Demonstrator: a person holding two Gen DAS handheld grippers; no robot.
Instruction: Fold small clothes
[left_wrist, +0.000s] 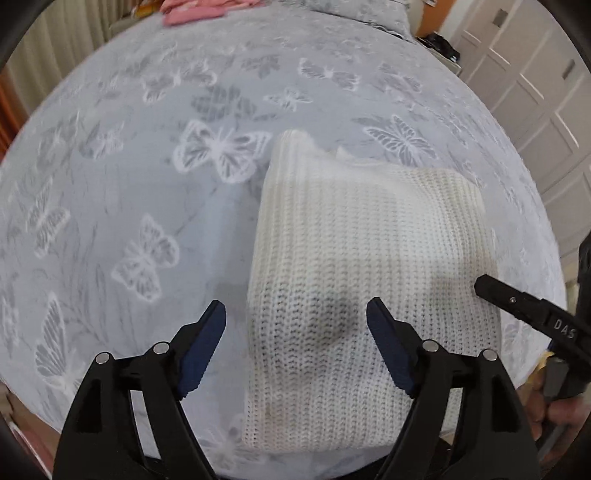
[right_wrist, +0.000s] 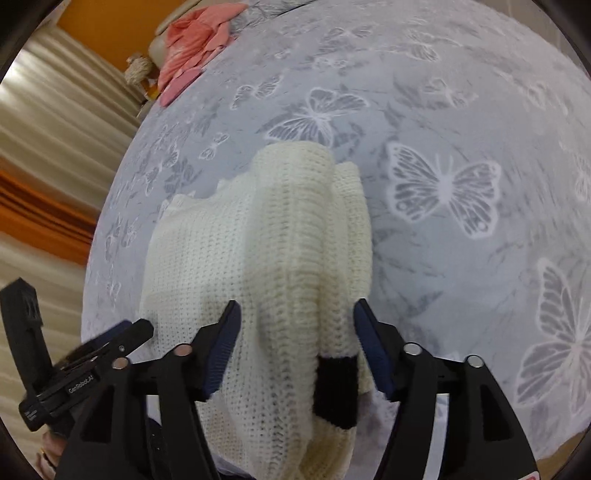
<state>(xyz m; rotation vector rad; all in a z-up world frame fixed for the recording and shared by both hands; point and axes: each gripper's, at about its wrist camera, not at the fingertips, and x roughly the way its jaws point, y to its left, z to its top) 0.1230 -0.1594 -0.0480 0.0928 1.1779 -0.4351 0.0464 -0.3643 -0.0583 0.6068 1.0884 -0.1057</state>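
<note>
2 tools, left tool (left_wrist: 295, 347) and right tool (right_wrist: 295, 347), are hovering wide, holding nothing, over 1 folded sweater (left_wrist: 369, 258) lying near the bed's (left_wrist: 110, 184) edge.

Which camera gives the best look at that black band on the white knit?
The right wrist view: the black band on the white knit sweater sits plainly near the bottom. The left wrist view shows only plain white knit, no band.
</note>
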